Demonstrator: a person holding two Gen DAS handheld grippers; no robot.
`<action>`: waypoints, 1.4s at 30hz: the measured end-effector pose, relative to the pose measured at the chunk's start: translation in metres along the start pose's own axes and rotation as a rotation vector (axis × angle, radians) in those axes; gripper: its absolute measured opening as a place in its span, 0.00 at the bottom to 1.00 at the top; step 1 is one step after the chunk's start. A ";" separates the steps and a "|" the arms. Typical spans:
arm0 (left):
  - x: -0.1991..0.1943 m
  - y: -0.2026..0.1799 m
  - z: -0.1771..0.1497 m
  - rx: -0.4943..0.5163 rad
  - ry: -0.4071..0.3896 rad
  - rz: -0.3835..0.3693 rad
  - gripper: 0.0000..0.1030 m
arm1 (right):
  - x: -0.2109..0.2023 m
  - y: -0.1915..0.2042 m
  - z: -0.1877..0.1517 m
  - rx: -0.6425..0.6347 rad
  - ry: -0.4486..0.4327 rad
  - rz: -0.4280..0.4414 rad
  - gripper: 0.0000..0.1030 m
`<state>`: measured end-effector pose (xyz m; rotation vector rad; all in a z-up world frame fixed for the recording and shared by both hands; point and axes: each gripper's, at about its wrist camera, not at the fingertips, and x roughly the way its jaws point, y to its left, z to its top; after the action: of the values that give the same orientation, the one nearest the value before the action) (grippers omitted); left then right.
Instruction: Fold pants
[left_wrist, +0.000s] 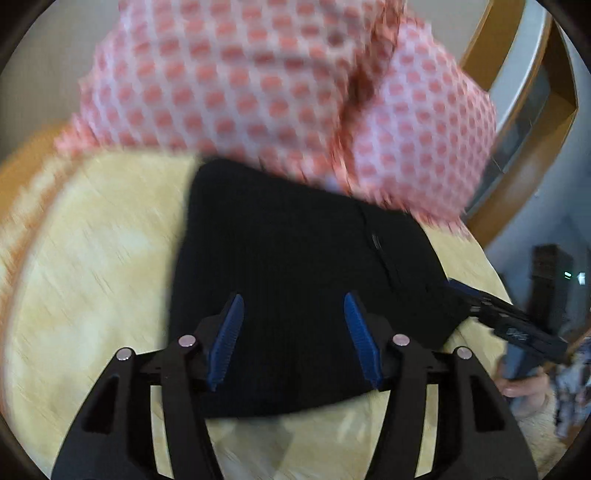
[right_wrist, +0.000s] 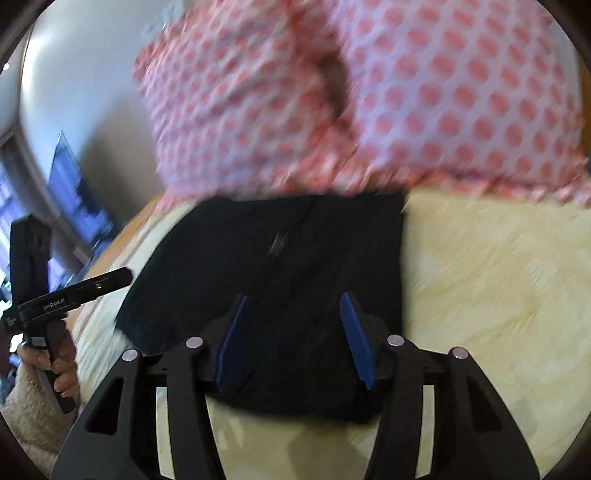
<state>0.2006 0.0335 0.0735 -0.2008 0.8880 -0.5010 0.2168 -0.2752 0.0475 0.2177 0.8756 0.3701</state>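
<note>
While the black pants (left_wrist: 295, 280) lie folded on the pale worktop (left_wrist: 92, 266), touching a pink dotted cloth (left_wrist: 258, 85), both grippers, left gripper (left_wrist: 293, 341) and right gripper (right_wrist: 291, 341), hover wide open and empty; a careless pinch may snag that cloth or undo the fold.

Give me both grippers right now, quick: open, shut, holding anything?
Left gripper: open, nothing between its fingers, poised above the folded black pants.
Right gripper: open, holding nothing, also above the pants.
</note>
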 end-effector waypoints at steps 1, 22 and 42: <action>0.014 0.002 -0.005 -0.016 0.052 0.014 0.58 | 0.010 0.001 -0.004 -0.020 0.016 -0.025 0.57; -0.063 -0.018 -0.131 0.170 -0.158 0.385 0.92 | -0.037 0.090 -0.124 -0.065 -0.224 -0.299 0.99; -0.065 -0.013 -0.158 0.152 -0.234 0.422 0.98 | -0.030 0.099 -0.160 -0.076 -0.299 -0.395 0.99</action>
<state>0.0385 0.0605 0.0251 0.0676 0.6359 -0.1454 0.0520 -0.1913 0.0025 0.0246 0.5898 0.0000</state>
